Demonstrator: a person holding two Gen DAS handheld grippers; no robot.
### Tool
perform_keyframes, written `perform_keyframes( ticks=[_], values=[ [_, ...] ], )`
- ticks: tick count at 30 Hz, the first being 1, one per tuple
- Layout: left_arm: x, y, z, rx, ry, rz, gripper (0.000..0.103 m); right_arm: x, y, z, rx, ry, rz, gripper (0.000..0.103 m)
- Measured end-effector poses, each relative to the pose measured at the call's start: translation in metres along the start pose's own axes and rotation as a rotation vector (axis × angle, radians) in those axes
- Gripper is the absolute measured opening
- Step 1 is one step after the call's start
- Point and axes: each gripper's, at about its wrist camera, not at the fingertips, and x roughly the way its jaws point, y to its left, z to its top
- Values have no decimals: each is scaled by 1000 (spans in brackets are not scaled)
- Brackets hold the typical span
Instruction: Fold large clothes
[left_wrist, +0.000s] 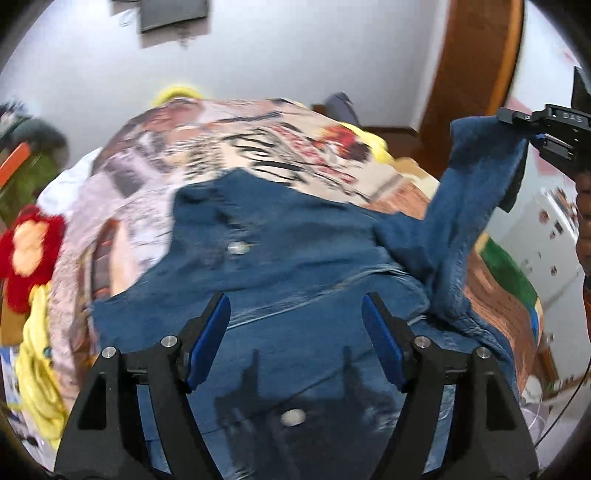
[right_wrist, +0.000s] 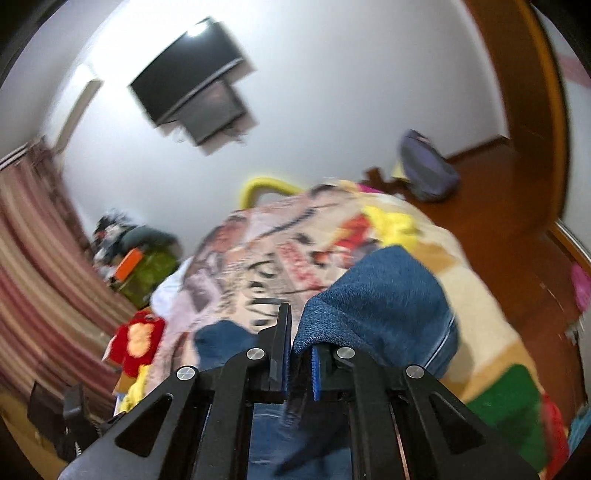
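We could not read the lettering on the printed blanket (left_wrist: 258, 147), smeared by motion blur. The denim garment (left_wrist: 295, 258) ran off the lower edge behind the left gripper (left_wrist: 295, 332). In the right wrist view, the right gripper (right_wrist: 299, 354) hid where its pads met the cloth, and the wall screen (right_wrist: 192, 74) showed doubled.

Both wrist views look down close over the denim garment (left_wrist: 295, 229) on the printed blanket (right_wrist: 258, 258).
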Motion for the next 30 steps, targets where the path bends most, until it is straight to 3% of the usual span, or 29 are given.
perform_keyframes(
  ticks=[7,14,19,24,30],
  values=[
    [-40,63,-22,-108,-58,70,73,46,115,-17,-87,117,172,6],
    [-73,104,-58,-150,-73,170,73,115,202,-105,-183,386,264,6],
    [-85,123,-83,-178,-57,210,74,156,215,-196,-241,614,243,6],
    [-83,131,-101,-217,-22,208,74,155,213,-244,-355,666,176,6],
    [-75,122,-110,-245,0,176,74,150,194,-275,-398,786,117,7]
  ],
)
